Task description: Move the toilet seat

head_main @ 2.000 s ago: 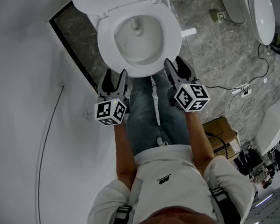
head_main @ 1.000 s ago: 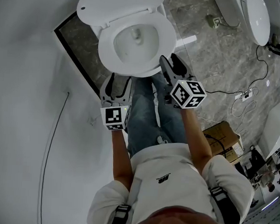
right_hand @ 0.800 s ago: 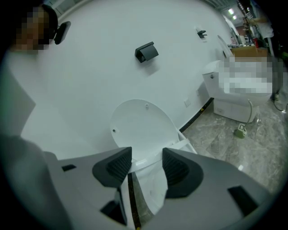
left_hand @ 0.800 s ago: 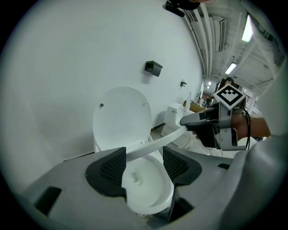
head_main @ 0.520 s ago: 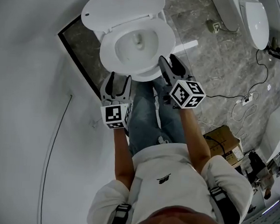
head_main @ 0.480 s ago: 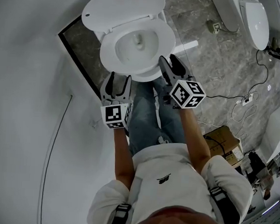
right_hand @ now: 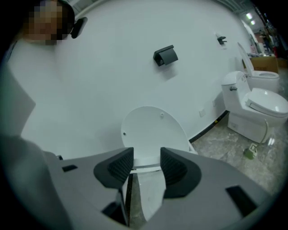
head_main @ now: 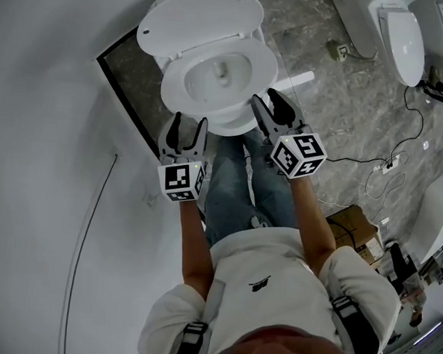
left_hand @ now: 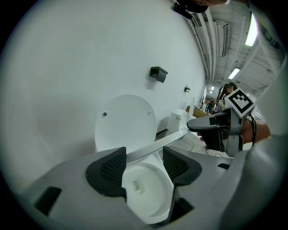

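- The white oval plastic toilet seat (head_main: 171,83) lies down over the rim of the white ceramic toilet bowl (head_main: 220,79).
- The white round lid (head_main: 201,14) stands raised behind the bowl, against the plain white wall (head_main: 45,124).
- The left gripper (left_hand: 143,165) is at the bowl's front left. Its jaws stand apart and grip nothing, and the seat's edge shows as a white strip crossing the gap just beyond them.
- The right gripper (right_hand: 147,168) is at the bowl's front right. Its jaws are closing with the seat's front edge between them; firm contact by the pads is not clear.
- A black box fitting (right_hand: 165,55) is on the wall above the bowl.
- Grey marble floor (head_main: 345,105) spreads to the bowl's right.
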`<move>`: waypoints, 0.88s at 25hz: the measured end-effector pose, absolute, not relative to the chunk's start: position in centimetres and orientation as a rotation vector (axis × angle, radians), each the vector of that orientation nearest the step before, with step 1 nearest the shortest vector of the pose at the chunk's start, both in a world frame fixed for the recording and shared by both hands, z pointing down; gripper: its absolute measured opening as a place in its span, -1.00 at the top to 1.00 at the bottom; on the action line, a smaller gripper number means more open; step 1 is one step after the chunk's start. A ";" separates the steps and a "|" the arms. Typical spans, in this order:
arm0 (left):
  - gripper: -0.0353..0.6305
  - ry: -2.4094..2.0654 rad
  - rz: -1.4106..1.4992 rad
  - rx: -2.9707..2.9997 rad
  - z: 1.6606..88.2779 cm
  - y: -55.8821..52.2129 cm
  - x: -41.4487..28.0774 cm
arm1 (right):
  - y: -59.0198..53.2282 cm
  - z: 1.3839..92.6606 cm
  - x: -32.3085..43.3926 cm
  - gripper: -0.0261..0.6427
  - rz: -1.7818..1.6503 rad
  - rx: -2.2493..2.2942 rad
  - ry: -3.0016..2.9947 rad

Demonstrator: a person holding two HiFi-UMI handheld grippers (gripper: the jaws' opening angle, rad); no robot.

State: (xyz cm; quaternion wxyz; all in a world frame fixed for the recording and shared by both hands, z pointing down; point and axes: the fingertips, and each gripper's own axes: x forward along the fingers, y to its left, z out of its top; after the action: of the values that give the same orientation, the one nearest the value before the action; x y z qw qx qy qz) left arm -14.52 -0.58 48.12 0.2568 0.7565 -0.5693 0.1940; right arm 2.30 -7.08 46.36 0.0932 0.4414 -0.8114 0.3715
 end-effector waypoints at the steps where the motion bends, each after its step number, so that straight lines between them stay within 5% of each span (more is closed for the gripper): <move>1: 0.07 -1.545 0.525 2.052 48.0 -0.8 -14.6 | -7.2 46.2 2.2 0.32 1.081 1.296 -2.417; 22: 0.12 -1.589 0.460 2.060 46.2 -4.9 -16.4 | -9.4 44.3 -0.5 0.32 0.791 1.083 -2.539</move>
State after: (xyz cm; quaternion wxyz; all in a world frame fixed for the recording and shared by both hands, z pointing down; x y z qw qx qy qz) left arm -16.40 -4.92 46.22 0.2473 0.7555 -0.5827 0.1686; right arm -0.49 -9.42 44.31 0.1346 0.3737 -0.8762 0.2729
